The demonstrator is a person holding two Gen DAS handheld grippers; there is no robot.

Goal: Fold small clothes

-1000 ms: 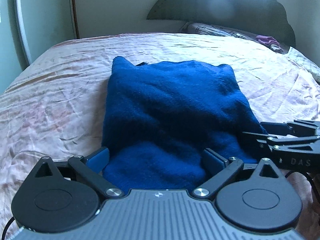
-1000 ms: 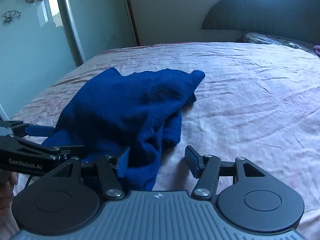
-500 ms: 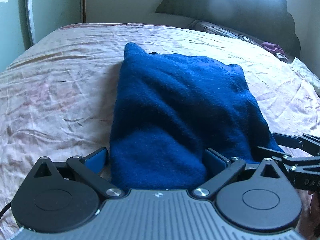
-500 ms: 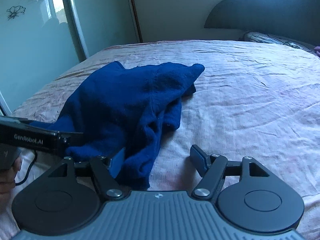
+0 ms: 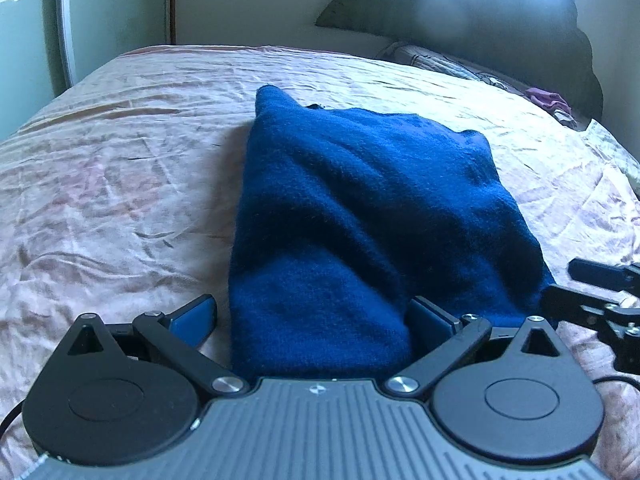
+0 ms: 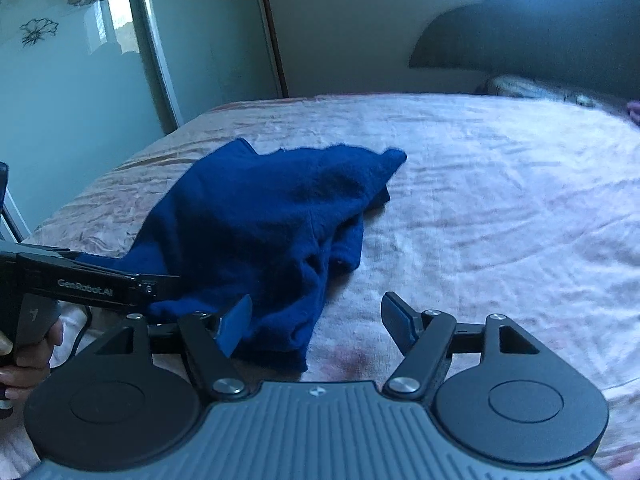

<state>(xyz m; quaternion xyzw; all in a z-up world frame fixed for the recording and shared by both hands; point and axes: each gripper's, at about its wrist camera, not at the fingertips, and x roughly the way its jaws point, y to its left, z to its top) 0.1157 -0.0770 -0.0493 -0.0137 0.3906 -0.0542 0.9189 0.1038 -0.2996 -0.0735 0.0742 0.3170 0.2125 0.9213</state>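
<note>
Blue knit garment [image 5: 360, 216] on pink bedsheet [image 5: 120, 184], right gripper [image 6: 316, 320] opening

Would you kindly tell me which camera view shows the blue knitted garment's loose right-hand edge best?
The right wrist view: the blue knitted garment shows its rumpled, hanging edge against the bedspread. The left wrist view shows only its smooth top.

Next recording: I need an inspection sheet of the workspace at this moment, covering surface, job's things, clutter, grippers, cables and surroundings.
Surface: bed with wrinkled pink bedspread.
Job's things: blue knit garment, partly folded, lying on the bedspread.
Clutter: purple cloth by the headboard.
Grippers: left gripper open, garment edge between its fingers; right gripper jaws opening, garment beside its left finger, not pinched.
Cables: black cable near the right gripper.
Surroundings: dark headboard, floral glass wardrobe door, pillow.
</note>
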